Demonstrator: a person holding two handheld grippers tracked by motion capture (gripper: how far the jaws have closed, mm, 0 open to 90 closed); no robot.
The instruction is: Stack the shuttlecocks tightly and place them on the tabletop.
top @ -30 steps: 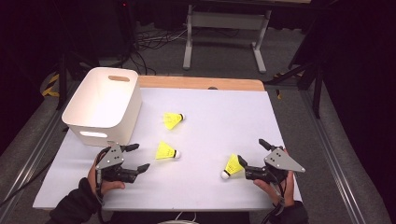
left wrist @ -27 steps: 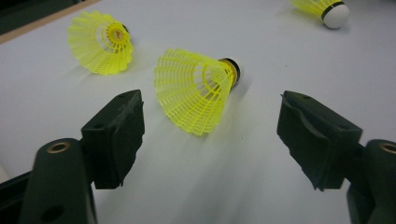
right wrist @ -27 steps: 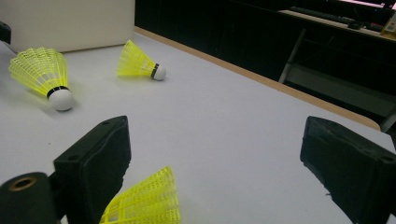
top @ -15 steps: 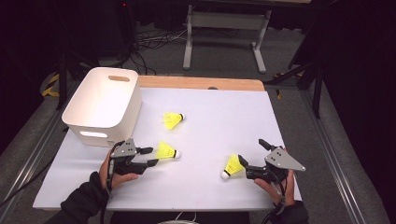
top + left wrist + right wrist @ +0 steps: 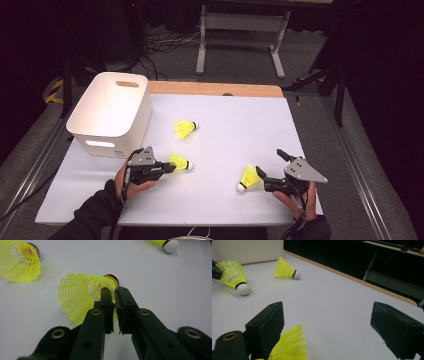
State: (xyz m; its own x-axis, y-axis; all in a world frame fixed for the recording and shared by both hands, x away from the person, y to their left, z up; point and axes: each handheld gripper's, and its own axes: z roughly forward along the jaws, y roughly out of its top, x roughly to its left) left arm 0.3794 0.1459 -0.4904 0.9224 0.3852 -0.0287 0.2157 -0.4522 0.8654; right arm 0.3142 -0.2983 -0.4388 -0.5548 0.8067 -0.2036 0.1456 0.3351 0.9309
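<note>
Three yellow shuttlecocks with white corks lie on the white table (image 5: 225,130). My left gripper (image 5: 169,168) (image 5: 115,293) is shut on the mesh skirt of the middle shuttlecock (image 5: 180,162) (image 5: 82,293), pinching one wall of it; the cork still touches the table. Its cork points right. My right gripper (image 5: 268,161) (image 5: 329,315) stands open at the front right. A second shuttlecock (image 5: 248,178) (image 5: 292,346) lies just beside its left jaw, not between the jaws. The third shuttlecock (image 5: 185,128) (image 5: 285,270) lies farther back, apart from both grippers.
A white plastic bin (image 5: 110,112) with handle cut-outs stands at the table's left, close behind my left hand. A wooden strip (image 5: 215,89) edges the far side of the table. Beyond it are a metal stand and cables on a dark floor.
My left gripper moved right to the middle shuttlecock and shut on its skirt. The right gripper and the other two shuttlecocks stayed where they were.
</note>
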